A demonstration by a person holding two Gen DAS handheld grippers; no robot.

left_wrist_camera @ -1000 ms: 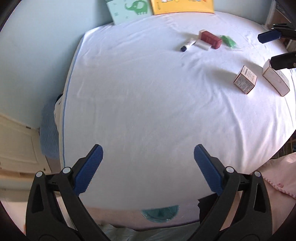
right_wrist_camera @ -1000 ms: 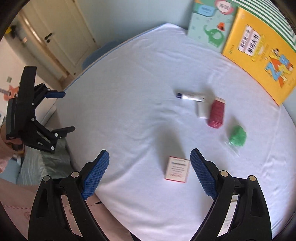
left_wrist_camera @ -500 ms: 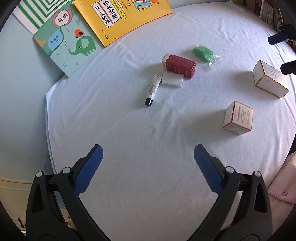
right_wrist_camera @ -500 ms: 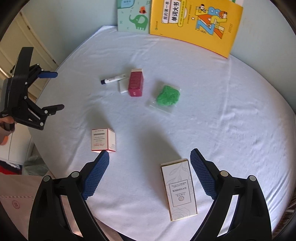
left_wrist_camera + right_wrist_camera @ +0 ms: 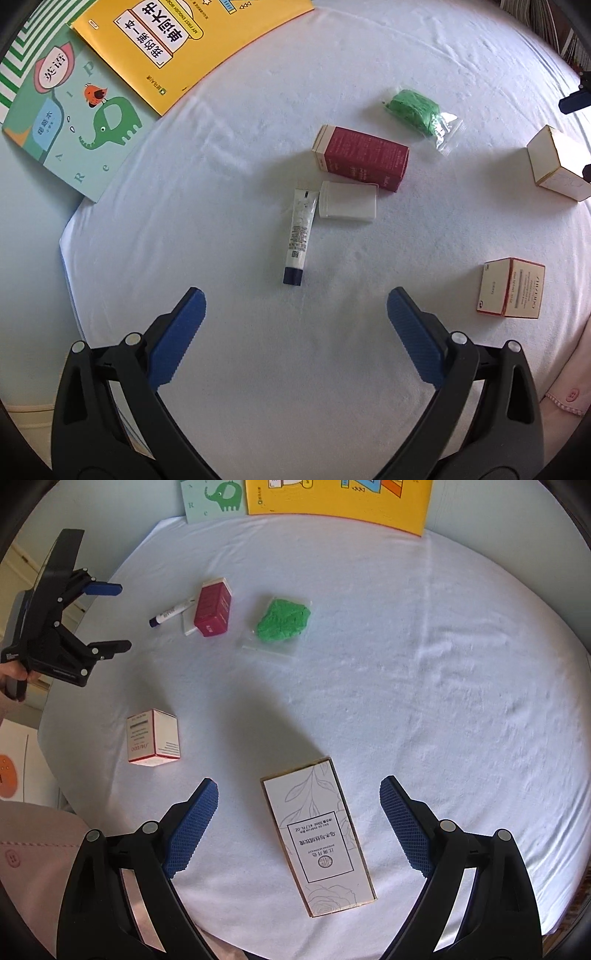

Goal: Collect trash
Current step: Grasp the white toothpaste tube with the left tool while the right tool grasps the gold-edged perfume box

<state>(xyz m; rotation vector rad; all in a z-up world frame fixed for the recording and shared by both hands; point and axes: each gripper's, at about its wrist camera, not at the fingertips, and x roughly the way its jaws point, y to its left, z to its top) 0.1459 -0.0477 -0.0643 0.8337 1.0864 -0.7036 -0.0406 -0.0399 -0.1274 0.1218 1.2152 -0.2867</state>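
Observation:
On a round white-clothed table (image 5: 258,387) lie a white tube with a dark cap (image 5: 300,234), a small white case (image 5: 348,201), a dark red box (image 5: 361,158), a green lump in a clear bag (image 5: 415,109), a white-and-red box (image 5: 511,288) and a long white flower-print box (image 5: 319,836). My left gripper (image 5: 295,314) is open and empty, just short of the tube. My right gripper (image 5: 299,805) is open, its fingers on either side of the long white box, not touching it. The left gripper also shows in the right wrist view (image 5: 107,616).
A yellow book (image 5: 184,40) and a teal elephant book (image 5: 70,125) lean at the table's far edge. A pink sleeve (image 5: 569,380) is at the right. The table edge runs close behind both grippers.
Both grippers moved forward over the table. The tube and red box now lie nearer the left gripper. The long white box has come between the right gripper's fingers.

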